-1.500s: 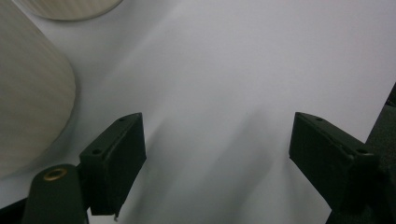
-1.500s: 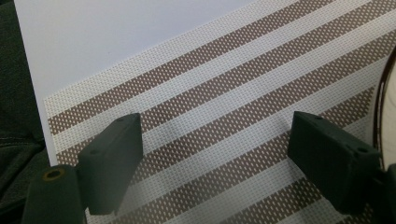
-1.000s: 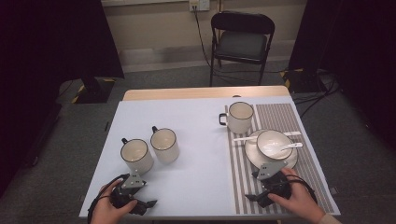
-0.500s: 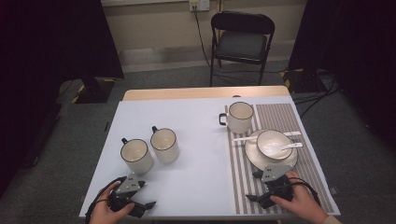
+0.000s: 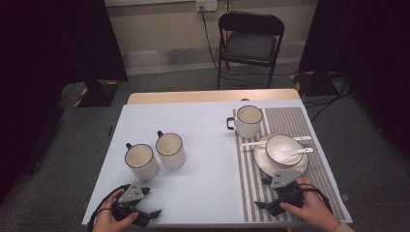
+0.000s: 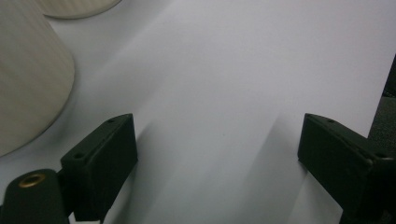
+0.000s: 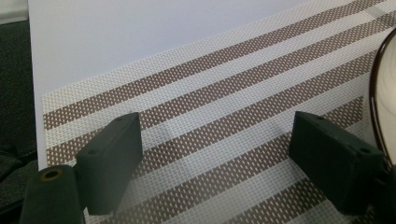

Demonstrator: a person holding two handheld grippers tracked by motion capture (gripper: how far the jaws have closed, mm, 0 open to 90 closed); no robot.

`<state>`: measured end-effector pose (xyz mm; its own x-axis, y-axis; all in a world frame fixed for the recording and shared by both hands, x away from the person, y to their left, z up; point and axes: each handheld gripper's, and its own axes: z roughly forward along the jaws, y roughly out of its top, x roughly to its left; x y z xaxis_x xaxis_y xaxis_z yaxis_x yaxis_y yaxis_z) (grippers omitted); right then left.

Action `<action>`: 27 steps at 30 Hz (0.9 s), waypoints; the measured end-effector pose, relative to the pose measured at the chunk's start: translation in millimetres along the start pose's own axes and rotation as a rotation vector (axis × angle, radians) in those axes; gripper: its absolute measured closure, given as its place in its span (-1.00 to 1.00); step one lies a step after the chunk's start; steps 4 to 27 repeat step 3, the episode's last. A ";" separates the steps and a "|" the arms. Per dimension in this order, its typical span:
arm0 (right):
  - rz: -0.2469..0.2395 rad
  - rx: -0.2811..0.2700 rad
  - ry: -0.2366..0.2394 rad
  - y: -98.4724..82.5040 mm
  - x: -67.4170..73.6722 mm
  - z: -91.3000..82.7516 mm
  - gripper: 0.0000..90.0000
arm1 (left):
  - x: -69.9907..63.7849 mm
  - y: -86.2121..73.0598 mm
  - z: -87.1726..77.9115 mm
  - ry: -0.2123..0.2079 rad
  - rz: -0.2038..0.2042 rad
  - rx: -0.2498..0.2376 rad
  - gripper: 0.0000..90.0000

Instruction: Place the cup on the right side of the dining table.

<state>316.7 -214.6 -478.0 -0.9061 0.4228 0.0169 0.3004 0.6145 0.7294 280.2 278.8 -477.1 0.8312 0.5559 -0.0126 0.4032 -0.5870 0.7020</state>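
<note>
My left gripper [image 5: 150, 203] rests at the table's near left corner, just in front of two cream mugs [image 5: 141, 161] [image 5: 170, 150]. Its jaws have just been opening and now stand wide, open, with only bare white table between them [image 6: 215, 135]. The nearer mug's wall [image 6: 28, 84] rises at the left of the left gripper view. My right gripper [image 5: 262, 193] lies on the striped placemat [image 5: 290, 121] close to the plate [image 5: 261, 164]. It is open too, with only mat between its jaws [image 7: 215, 135]. The plate's rim [image 7: 380, 93] shows at the right of that view.
A white bowl [image 5: 278, 145] with a spoon [image 5: 297, 152] sits on the plate. A third mug [image 5: 248, 121] stands on the placemat's far left. A black folding chair [image 5: 249, 43] stands beyond the table. The table's near edge lies just beside both hands.
My left gripper has slid slightly toward the table's near edge. The right gripper and the dishes have stayed where they were.
</note>
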 end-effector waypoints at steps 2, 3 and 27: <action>0.000 0.000 0.000 -0.1 0.0 0.0 -0.63 | -0.4 0.3 0.6 -0.006 0.003 0.003 -0.79; 0.000 -0.001 0.000 -0.1 0.0 0.0 -0.63 | -0.4 0.5 0.8 -0.007 0.008 0.007 -0.81; 0.000 -0.001 0.000 -0.1 0.0 0.0 -0.63 | -0.4 0.5 0.8 -0.007 0.008 0.007 -0.81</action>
